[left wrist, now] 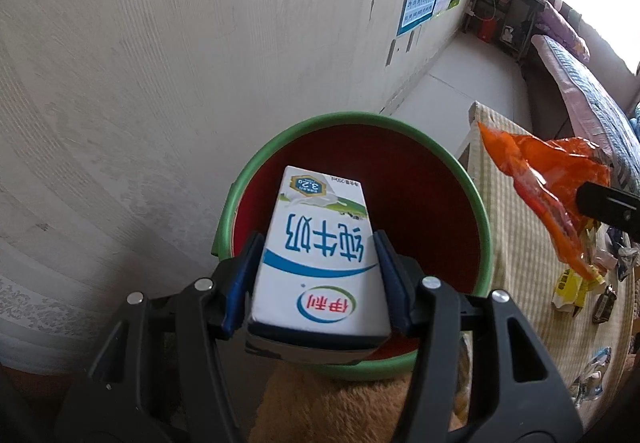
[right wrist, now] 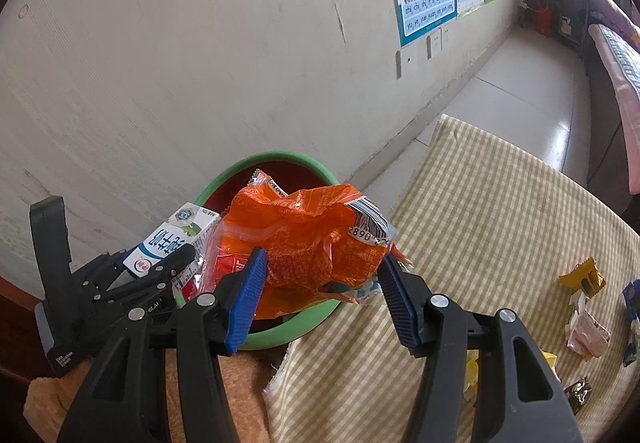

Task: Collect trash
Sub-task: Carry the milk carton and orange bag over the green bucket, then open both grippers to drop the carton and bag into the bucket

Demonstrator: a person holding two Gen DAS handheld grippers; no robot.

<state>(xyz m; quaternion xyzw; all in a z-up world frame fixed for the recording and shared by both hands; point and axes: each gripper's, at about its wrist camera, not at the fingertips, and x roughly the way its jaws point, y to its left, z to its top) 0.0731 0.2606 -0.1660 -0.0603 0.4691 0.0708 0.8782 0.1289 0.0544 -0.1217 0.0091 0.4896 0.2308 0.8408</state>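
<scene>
A white and blue milk carton (left wrist: 320,255) is clamped between the blue pads of my left gripper (left wrist: 318,243), which is shut on it. It hangs over the mouth of a bin with a green rim (left wrist: 352,119) and a red inside. My right gripper (right wrist: 324,259) is shut on a crumpled orange plastic wrapper (right wrist: 312,239), held above the bin's rim (right wrist: 280,157) on the table side. The right wrist view shows the carton (right wrist: 176,239) and the left gripper (right wrist: 148,257) to the left. The left wrist view shows the wrapper (left wrist: 548,179) to the right.
The bin stands close to a pale wall. Right of it is a table with a yellow checked cloth (right wrist: 500,211), where several small wrappers lie, among them a yellow one (right wrist: 584,275) and a pink one (right wrist: 588,335). An orange fuzzy cloth (left wrist: 340,403) lies below the bin.
</scene>
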